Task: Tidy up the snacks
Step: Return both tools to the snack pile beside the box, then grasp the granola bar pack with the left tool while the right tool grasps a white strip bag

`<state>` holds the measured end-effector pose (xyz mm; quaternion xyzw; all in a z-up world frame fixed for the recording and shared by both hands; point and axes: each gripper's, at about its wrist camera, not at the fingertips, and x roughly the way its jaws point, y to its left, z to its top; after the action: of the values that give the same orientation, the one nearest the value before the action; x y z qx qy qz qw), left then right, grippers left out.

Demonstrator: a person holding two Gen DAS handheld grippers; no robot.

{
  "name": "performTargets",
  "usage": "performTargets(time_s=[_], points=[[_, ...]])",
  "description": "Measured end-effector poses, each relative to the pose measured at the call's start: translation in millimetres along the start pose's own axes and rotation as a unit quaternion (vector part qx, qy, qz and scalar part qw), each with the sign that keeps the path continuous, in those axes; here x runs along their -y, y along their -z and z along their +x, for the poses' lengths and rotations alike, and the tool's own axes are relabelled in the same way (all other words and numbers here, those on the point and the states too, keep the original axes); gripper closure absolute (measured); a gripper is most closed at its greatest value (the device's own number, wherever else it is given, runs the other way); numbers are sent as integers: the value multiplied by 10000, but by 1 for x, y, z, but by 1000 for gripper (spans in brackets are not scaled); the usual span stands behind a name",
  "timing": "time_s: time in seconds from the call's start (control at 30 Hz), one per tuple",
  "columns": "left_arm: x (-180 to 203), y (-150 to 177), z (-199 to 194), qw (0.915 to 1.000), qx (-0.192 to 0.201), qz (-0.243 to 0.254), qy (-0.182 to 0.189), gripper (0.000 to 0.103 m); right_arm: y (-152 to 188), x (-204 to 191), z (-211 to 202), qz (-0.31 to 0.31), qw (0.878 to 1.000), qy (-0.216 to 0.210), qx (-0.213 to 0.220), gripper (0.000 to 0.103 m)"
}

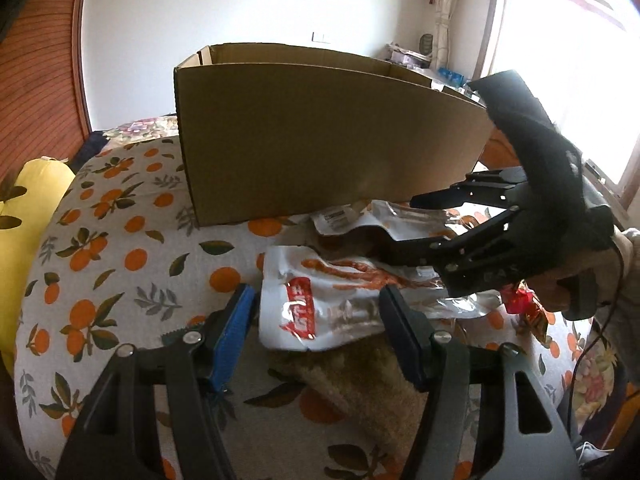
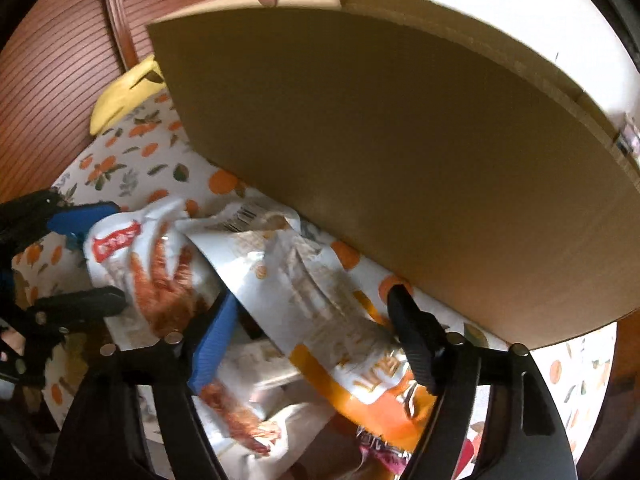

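Item: both claws apart, my left claw [image 1: 316, 312] straddling a pouch [image 1: 320, 304], right claw [image 2: 312, 320] straddling another pouch [image 2: 320, 292]; I judged a mid-pouch pinch best before lifting into the box [image 1: 320, 140].

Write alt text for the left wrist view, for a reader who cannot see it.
The open left gripper points at a white snack bag lying on an orange-print cloth. Beyond it, the right gripper, also open, straddles a second bag in front of an open cardboard box. A bright window fills the right side.
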<state>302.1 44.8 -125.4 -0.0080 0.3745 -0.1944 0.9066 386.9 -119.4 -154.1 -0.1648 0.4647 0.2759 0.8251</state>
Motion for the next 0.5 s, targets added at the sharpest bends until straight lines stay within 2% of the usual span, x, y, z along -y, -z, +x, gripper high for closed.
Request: performTargets(time_s=[0.17,0.27,0.4,0.5], points=[[2,1,-1,10000,-6,-15,-7,38,2,6,4,82,9998,-118,-110,25],[4,1,-2,10000,-6,3,-16,38,0,-1,2,-91,9998,-117,-144,37],[7,2,-6,10000,10,17,-37,38,-2,-20,-7,-526,9985,168,-29,61],[8,4,-10,10000,32,-5,-43,38,-1,-31,-11,-697,9971,296,68,66]])
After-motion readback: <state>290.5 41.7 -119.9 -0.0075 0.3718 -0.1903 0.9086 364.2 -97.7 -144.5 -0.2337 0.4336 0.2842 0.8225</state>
